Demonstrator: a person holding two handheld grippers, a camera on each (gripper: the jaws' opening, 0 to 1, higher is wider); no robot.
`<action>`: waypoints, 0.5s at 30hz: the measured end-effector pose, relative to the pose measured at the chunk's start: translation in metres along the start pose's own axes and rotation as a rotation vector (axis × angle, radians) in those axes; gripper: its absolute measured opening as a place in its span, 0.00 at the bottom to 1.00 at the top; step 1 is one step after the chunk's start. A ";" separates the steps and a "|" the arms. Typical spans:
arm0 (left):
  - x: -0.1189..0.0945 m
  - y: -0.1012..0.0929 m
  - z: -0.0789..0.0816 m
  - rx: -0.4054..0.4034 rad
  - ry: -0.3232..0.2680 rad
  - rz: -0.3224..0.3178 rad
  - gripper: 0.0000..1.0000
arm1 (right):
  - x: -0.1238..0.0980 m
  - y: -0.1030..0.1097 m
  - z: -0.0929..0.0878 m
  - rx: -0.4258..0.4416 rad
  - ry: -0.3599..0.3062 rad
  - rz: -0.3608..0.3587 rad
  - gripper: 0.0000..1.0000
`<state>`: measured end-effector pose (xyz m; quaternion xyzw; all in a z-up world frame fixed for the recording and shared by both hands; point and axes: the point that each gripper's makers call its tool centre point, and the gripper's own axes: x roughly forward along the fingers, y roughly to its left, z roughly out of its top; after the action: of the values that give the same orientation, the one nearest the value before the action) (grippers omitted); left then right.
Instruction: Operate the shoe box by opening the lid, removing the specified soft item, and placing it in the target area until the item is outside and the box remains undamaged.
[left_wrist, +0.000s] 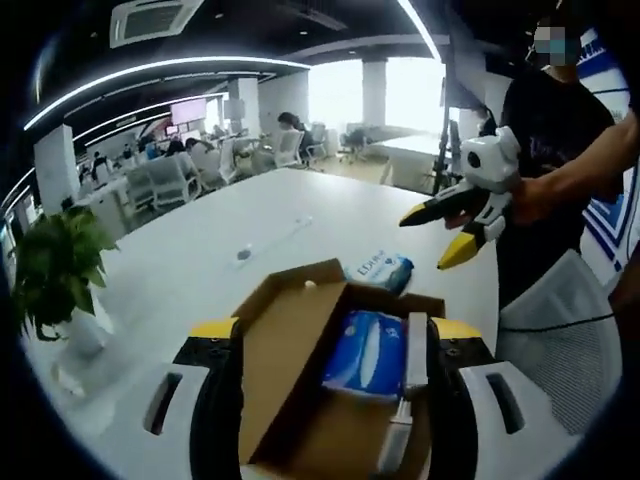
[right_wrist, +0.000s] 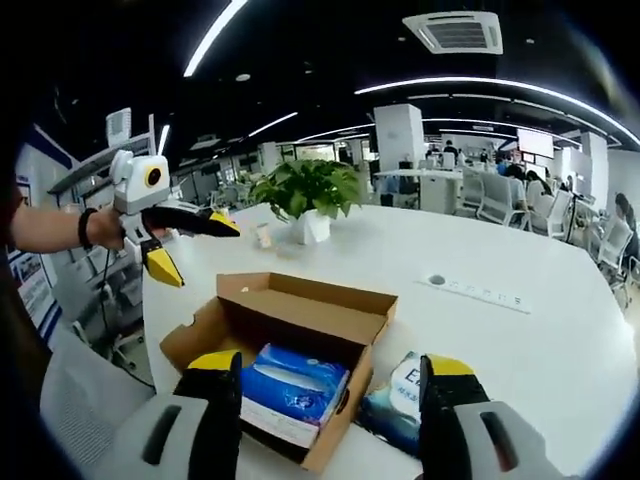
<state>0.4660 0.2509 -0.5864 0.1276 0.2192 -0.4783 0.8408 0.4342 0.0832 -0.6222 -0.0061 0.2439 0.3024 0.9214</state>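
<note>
The large white oval table carried everything, its surface broad and mostly bare beyond the work. A potted green plant stood towards the far side in the right gripper view, and a white flush cable strip lay well apart from the carton.

The brown cardboard shoe box sat near the table's near edge with its lid flaps already folded outward, so the opening step was judged complete. Inside lay the blue plastic-wrapped tissue pack, not yet lifted; a second blue-and-white soft packet rested on the table just beside the box.

The left gripper had its yellow-tipped jaws spread wide, one on either side of the box and closed on nothing. The right gripper was likewise spread, straddling the box's near corner. In each view the other gripper hung in the air above the table, parted and empty.

Removal was judged the step in hand. The next move would call for one gripper to descend between the cardboard walls and pinch the pack without catching the flaps. Room above the box was open; the near table edge left little margin.
</note>
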 end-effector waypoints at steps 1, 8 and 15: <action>-0.002 0.001 -0.002 -0.002 0.000 0.002 0.75 | 0.000 0.003 -0.002 0.000 0.000 0.004 0.71; -0.020 0.004 -0.012 -0.040 -0.020 0.034 0.75 | 0.000 0.021 -0.011 0.032 -0.007 0.023 0.70; -0.027 -0.010 -0.033 -0.061 -0.002 0.038 0.75 | 0.003 0.032 -0.021 0.055 -0.004 0.032 0.69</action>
<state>0.4373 0.2805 -0.6018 0.1053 0.2303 -0.4555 0.8535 0.4094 0.1074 -0.6381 0.0237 0.2503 0.3103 0.9168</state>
